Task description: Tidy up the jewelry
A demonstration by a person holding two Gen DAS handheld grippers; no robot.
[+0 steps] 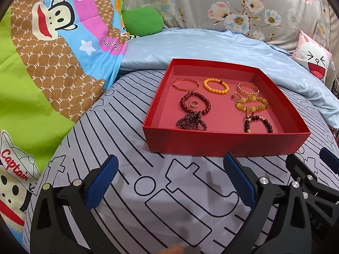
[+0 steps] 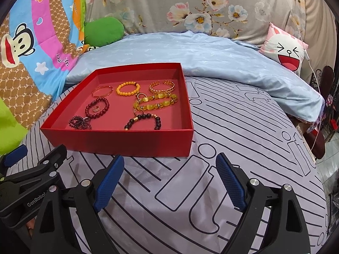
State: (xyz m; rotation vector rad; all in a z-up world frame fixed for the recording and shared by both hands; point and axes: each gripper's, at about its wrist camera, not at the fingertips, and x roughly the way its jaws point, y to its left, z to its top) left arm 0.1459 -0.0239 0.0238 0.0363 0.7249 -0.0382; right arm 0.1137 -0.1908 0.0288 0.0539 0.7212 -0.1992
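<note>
A shallow red box sits on the striped grey bedsheet and holds several pieces of jewelry. Inside are an orange bead bracelet, a thin gold bangle, a gold chain cuff, a dark red bead bracelet with a small ring inside it, a yellow bead bracelet and a black bead bracelet. My left gripper and right gripper are both open and empty, just in front of the box.
A folded light blue quilt lies behind the box. A cartoon monkey blanket is piled at the left, with a green cushion, a floral pillow and a pink rabbit cushion. The bed edge drops off at the right.
</note>
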